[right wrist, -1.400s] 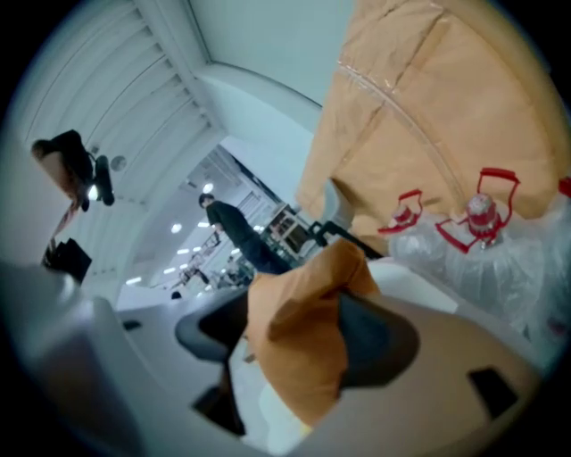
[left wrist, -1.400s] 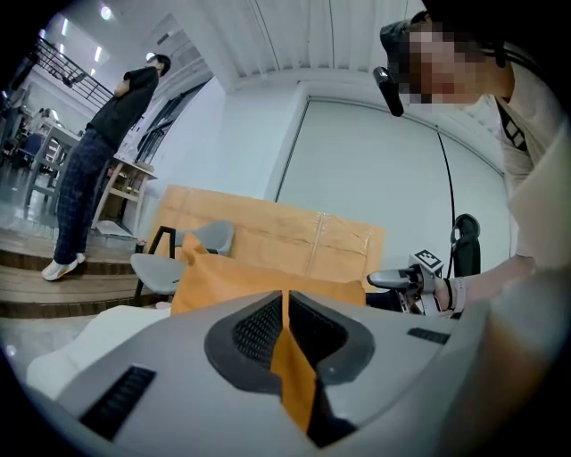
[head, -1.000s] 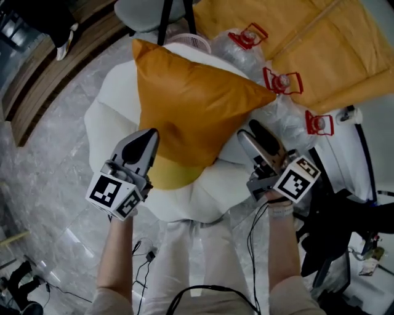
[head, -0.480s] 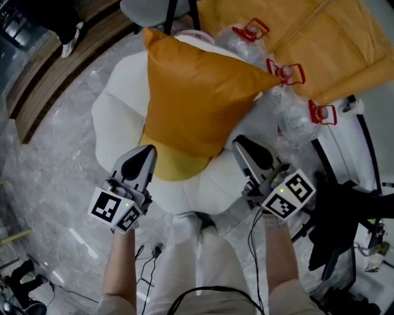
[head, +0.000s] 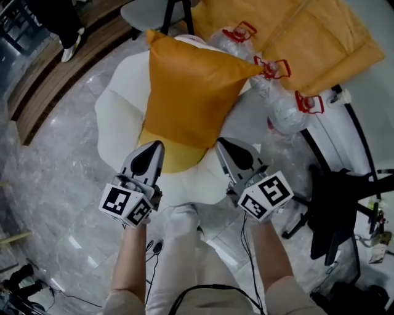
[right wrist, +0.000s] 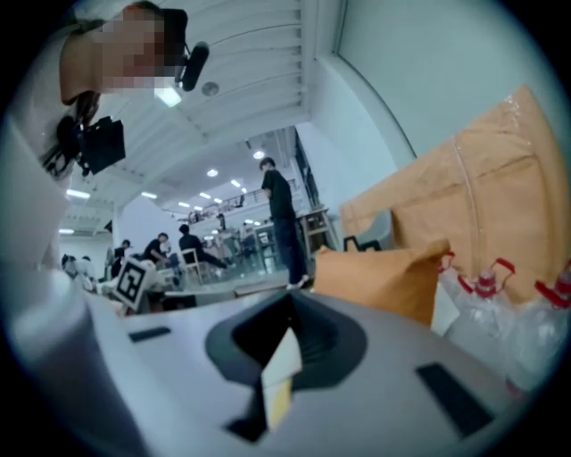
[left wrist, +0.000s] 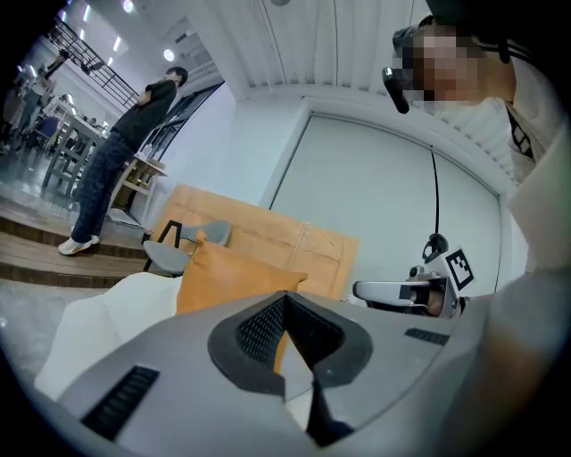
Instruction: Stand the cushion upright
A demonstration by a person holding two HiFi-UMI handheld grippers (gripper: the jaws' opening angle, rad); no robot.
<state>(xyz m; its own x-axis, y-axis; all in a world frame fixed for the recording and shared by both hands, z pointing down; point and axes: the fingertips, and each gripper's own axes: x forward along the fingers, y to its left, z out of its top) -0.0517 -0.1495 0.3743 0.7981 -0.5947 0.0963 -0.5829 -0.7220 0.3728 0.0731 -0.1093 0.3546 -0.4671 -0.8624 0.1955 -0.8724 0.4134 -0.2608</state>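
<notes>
An orange cushion (head: 188, 86) stands upright on a white, petal-shaped seat (head: 117, 123), with its top corners up against the seat's back. A paler yellow pad (head: 167, 155) shows under its lower edge. My left gripper (head: 152, 149) is shut and empty, just short of the cushion's lower left corner. My right gripper (head: 229, 147) is shut and empty too, off the cushion's lower right side. The left gripper view has the cushion (left wrist: 223, 277) beyond the shut jaws and the right gripper (left wrist: 397, 290) off to the side. In the right gripper view the cushion (right wrist: 384, 277) stands ahead on the right.
Clear water bottles with red handles (head: 274, 67) lie right of the seat, in front of a large tan padded sheet (head: 314, 37). A grey chair (head: 154, 9) stands behind. Wooden steps (head: 37, 80) run at the left and a black stand (head: 338, 203) at the right. A person (left wrist: 116, 170) stands far off.
Both grippers have drawn back from the cushion toward me. The right gripper's jaws, open a second ago, have shut on nothing. The cushion stays upright on the seat.
</notes>
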